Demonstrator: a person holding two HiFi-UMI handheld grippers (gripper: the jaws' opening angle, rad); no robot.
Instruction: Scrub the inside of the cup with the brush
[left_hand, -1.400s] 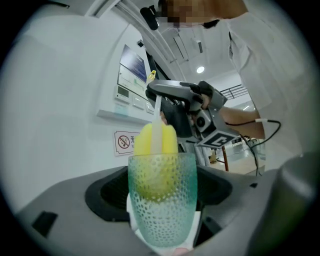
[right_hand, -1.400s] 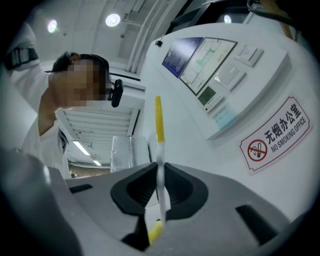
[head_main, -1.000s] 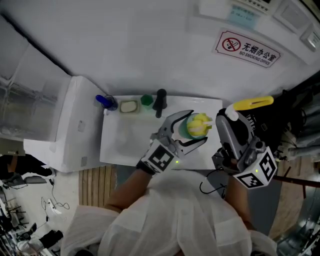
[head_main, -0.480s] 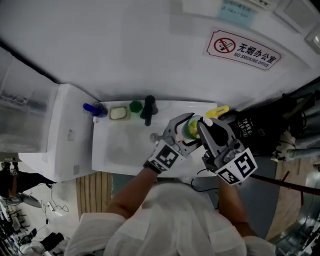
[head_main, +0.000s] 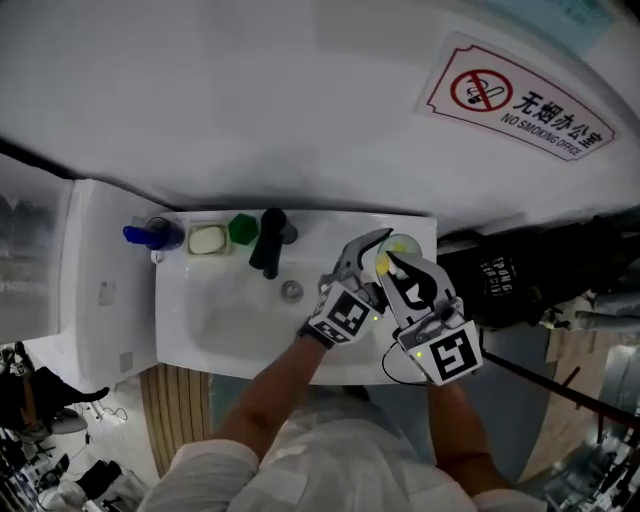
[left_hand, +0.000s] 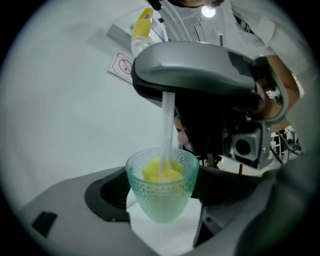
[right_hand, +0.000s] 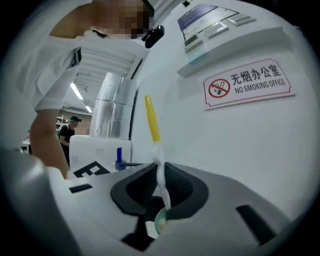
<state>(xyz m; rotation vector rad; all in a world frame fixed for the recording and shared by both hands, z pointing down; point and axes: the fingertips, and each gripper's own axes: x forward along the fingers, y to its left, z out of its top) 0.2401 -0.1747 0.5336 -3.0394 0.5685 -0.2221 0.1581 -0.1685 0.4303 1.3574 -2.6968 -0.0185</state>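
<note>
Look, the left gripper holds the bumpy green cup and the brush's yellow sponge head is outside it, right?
No: the left gripper holds the bumpy green cup, but the brush's yellow sponge head is inside it, per the left gripper view.

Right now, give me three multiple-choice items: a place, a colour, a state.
1. Relative to the cup, the sponge head of the brush is: A under it; B clear above it; C inside it.
2. What colour is the cup? A translucent green; B red; C black.
3. The left gripper is: A open and empty; B shut on the cup; C shut on the brush.
Answers: C, the yellow head sits within the cup's rim. A, its dimpled wall is green. B, the jaws press the cup's sides.
</note>
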